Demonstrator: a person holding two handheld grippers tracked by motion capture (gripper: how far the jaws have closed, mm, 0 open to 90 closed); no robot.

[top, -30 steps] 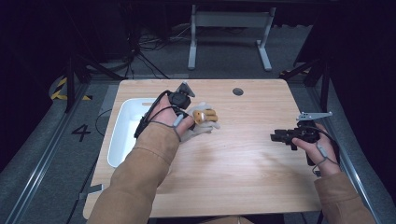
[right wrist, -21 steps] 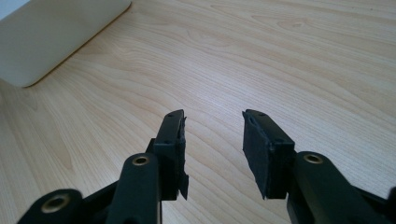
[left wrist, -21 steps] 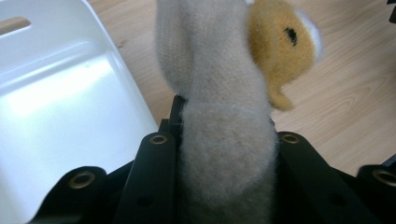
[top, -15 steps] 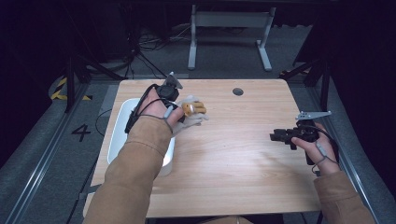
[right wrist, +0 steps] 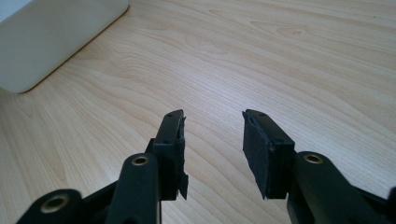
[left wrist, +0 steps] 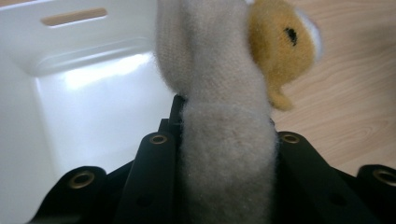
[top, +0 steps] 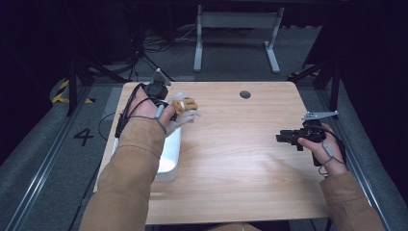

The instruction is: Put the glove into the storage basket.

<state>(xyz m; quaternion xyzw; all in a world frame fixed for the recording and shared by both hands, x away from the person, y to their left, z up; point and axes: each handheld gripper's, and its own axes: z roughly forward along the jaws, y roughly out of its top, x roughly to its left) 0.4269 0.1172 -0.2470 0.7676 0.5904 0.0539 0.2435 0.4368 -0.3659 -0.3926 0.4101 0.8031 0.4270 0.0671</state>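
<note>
Round dark grommet in the wooden tabletop's upper middle, grey metal stand on the floor at top centre, yellow-black hazard tape at left, painted number four below it

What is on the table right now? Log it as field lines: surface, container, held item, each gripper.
surface: light wooden table
container: white plastic bin at the table's left edge
held item: beige and yellow plush toy, hanging over the bin's right rim
left gripper: shut on the plush toy, above the bin
right gripper: open, holding nothing, low over bare wood at the table's right
other: small dark round hole near the table's far edge
</note>
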